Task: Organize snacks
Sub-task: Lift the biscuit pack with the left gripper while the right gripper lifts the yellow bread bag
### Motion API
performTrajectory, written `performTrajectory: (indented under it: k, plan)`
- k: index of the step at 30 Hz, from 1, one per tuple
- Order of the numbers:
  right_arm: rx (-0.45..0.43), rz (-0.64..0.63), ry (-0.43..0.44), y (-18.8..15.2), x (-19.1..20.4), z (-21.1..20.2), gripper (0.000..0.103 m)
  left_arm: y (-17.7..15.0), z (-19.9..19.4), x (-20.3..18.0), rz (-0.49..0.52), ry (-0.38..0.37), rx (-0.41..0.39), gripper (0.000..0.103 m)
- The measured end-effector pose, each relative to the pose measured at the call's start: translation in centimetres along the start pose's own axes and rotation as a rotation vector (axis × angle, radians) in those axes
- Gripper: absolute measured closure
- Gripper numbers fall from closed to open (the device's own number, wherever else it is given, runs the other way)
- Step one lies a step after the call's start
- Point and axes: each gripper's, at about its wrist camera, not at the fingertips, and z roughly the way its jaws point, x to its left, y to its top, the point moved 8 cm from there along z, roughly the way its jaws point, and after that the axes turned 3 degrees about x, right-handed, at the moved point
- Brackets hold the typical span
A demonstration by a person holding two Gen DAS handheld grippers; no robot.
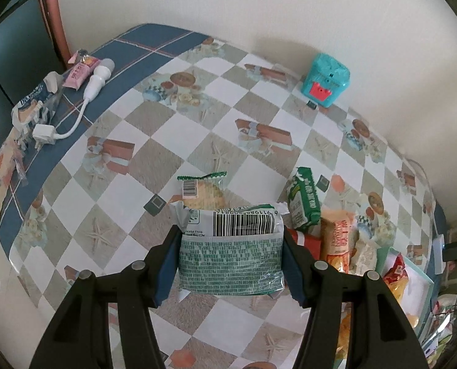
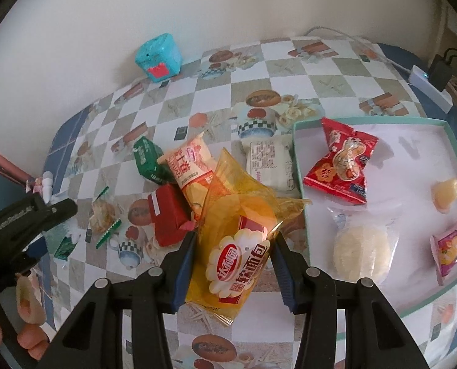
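Gripping a green-and-white snack packet by its two sides, left hand-held gripper with both blue pads pressed against the wrapper, barcode side up, packet lifted clear of the checked desk. Clamped likewise in the right hand-held gripper: a yellow soft-bread packet, pads tight on either edge, crinkled upper end standing free above the jaws. Just beyond the green-and-white packet, a clear-wrapped biscuit with a green serrated seal, lying flat on the desk. Further right, a loose pile: green packet, orange-and-white roll packet, red box, white packet, all touching or overlapping. Beside the pile, a shallow white tray with a teal rim, holding a red sweet wrapper, a clear bag with a pale round cake, a pink-ended packet and a small yellowish jelly cup. Well apart, against the wall, a teal toy box with a red mouth. Far left edge of the desk: white plug and cable, pink sachet, torn blue-and-white bag. Low at the left of the right wrist view, fingers around the other gripper's black handle.
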Motion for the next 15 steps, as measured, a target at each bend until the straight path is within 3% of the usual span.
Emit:
performTrajectory:
  k: [12,15]
  plan:
    - [-0.079,0.126,-0.029,2.1,-5.0,-3.1,0.053,-1.0,-2.1,-3.9,0.106,-0.010,-0.047,0.041]
    - [-0.102,0.173,-0.073,2.7,-7.3,-3.8,0.053,-1.5,-2.4,-5.4,0.144,-0.017,-0.049,0.041]
